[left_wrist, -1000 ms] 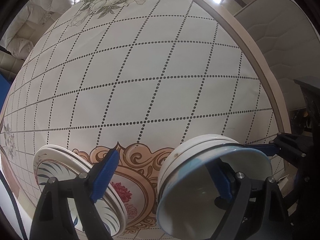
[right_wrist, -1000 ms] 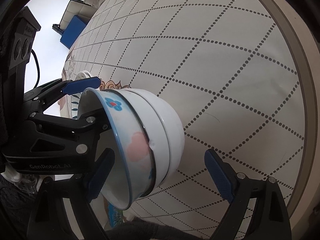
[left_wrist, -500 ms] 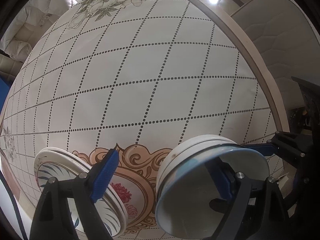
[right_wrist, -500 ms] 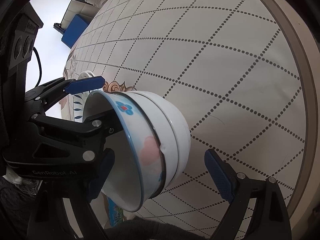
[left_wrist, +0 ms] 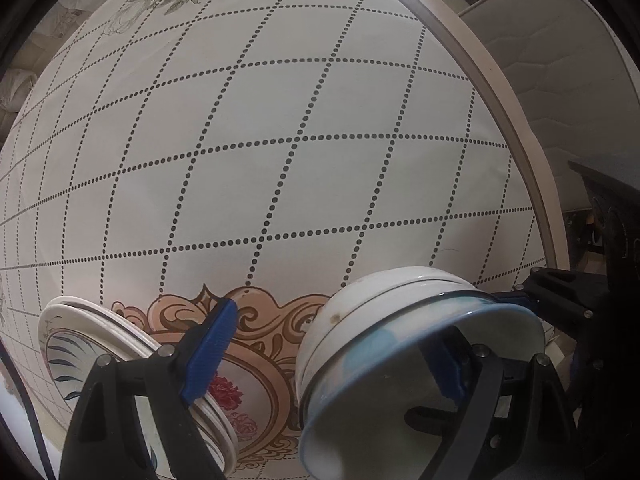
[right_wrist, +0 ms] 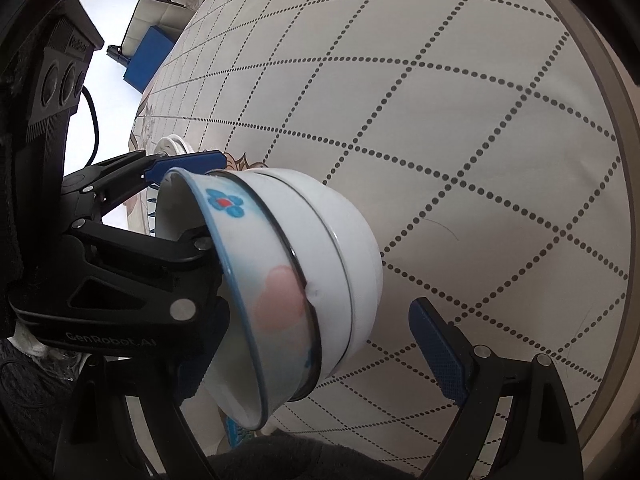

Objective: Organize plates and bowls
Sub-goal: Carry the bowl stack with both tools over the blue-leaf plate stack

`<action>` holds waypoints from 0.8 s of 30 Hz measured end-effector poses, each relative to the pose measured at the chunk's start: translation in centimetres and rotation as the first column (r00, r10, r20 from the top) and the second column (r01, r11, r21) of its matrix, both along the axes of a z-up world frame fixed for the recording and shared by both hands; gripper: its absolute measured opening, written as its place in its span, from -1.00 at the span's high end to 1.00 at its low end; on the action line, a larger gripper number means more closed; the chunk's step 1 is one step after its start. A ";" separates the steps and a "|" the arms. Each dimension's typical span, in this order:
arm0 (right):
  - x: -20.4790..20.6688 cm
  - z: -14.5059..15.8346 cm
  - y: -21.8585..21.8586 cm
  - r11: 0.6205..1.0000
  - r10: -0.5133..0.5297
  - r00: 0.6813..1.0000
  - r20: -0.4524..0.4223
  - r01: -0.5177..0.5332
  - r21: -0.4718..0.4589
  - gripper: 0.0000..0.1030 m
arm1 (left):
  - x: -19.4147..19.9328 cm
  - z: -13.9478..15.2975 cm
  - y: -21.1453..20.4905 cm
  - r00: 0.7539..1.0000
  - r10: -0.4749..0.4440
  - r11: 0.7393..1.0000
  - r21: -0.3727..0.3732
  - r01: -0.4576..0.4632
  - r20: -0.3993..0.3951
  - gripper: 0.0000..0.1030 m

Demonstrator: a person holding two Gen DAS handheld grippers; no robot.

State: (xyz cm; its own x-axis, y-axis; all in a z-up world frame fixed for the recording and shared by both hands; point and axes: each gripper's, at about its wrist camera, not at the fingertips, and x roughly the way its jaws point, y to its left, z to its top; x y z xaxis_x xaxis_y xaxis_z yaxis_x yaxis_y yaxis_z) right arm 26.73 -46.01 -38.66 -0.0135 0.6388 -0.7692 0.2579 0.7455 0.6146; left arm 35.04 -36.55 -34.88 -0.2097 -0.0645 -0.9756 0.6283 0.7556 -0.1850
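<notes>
White porcelain bowls (right_wrist: 320, 280), three nested in a stack with the innermost rimmed in blue and painted with a small blue-and-red flower and a pink patch, are tipped on their side above the bench (right_wrist: 460, 140), whose cloth is pale with a dotted diamond grid. In the left wrist view the left tongs (left_wrist: 332, 360) stand spread wide: the right blue pad sits inside the mouth of the innermost bowl, while the left pad (left_wrist: 210, 350) is apart from the bowls and lies in front of a stack of plates (left_wrist: 80, 344) with blue leaf painting. Whether those tongs press on the bowl wall cannot be told. The right tongs (right_wrist: 316, 352) are released, with the right blue pad (right_wrist: 438, 350) near the stack but clear of it; the other pad is mostly hidden behind the bowls. An ornate tan scroll with red flowers (left_wrist: 256, 356) is printed on the cloth between plates and bowls.
</notes>
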 end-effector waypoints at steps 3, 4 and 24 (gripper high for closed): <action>0.1 -0.8 0.0 0.998 -0.026 1.000 -0.013 0.027 0.055 -0.79 | 0.3 -0.3 0.0 0.998 0.014 0.999 -0.037 -0.016 -0.062 -0.64; 0.1 -1.1 0.0 0.997 -0.033 0.999 -0.017 0.034 0.069 -0.77 | 0.3 -0.4 0.0 0.997 0.015 0.999 -0.047 -0.019 -0.078 -0.64; 0.7 -2.5 -0.2 0.990 -0.093 0.995 -0.018 0.095 0.104 -0.36 | 0.3 -0.4 1.1 0.974 0.139 0.981 -0.111 -0.160 -0.177 -0.31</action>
State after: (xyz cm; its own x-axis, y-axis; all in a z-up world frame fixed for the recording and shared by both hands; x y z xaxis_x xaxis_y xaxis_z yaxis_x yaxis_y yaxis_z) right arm 27.46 -46.20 -41.14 0.0410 0.7146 -0.6983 0.3322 0.6494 0.6841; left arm 35.35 -35.41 -35.32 -0.3484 -0.2257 -0.9098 0.4621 0.8031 -0.3762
